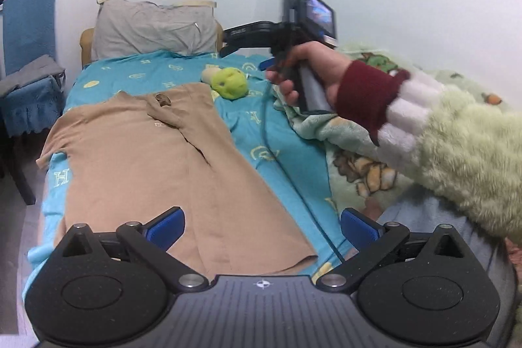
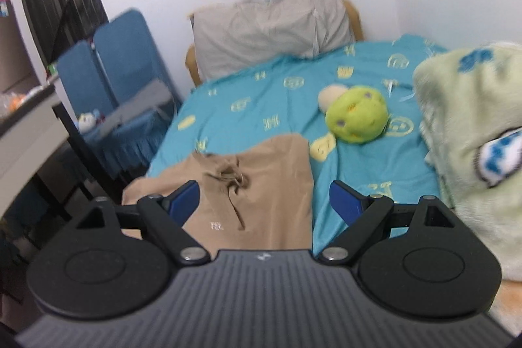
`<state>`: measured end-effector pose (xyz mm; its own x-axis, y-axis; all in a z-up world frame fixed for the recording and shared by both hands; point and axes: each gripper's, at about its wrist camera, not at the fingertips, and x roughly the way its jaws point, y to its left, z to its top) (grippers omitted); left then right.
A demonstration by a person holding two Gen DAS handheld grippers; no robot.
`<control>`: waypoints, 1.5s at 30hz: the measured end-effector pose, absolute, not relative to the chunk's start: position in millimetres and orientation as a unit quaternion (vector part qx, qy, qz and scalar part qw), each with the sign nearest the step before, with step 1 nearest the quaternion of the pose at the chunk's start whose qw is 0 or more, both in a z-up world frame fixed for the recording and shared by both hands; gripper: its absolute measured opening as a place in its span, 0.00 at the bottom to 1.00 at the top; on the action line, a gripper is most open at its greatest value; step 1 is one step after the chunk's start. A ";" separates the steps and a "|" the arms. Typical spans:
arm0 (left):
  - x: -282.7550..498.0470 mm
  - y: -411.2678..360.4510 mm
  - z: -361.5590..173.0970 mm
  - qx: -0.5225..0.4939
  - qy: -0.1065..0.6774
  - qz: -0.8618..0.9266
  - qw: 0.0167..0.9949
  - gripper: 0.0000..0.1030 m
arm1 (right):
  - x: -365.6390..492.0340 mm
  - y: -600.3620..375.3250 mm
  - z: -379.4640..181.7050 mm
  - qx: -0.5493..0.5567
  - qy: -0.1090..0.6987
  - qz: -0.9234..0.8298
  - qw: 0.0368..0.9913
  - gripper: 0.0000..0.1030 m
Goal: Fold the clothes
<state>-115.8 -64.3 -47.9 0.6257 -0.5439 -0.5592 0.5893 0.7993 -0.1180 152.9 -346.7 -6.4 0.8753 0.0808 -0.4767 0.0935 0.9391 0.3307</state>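
Your left gripper point(image 1: 261, 225) is hanging wide open at the bottom, holding nothing. Your right gripper point(image 2: 264, 201) is wide open and holding nothing too. The tan shirt point(image 1: 156, 158) is lying in the middle, already part folded. Try grabbing its near edge. Farther up, the green toy point(image 1: 230, 83) is sitting close by.

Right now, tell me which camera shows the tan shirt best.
The left wrist view: the tan shirt lies there nearly whole, collar to hem. The right wrist view shows only its collar end, partly hidden behind the fingers.
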 end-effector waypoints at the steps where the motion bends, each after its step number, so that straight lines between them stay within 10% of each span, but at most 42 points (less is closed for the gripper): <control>1: -118.1 -60.4 -46.3 0.036 0.296 -0.309 0.903 1.00 | 145.7 -346.3 -2.6 0.178 0.240 -0.004 0.954 0.85; 17: 27.1 -51.4 6.3 -0.009 0.229 -0.157 0.961 1.00 | 122.5 -295.8 -30.6 0.198 0.233 0.076 0.949 0.85; 45: 160.2 -13.5 -148.9 -0.031 0.313 -0.080 0.946 1.00 | 313.2 -217.0 -148.7 0.146 0.281 0.243 0.917 0.87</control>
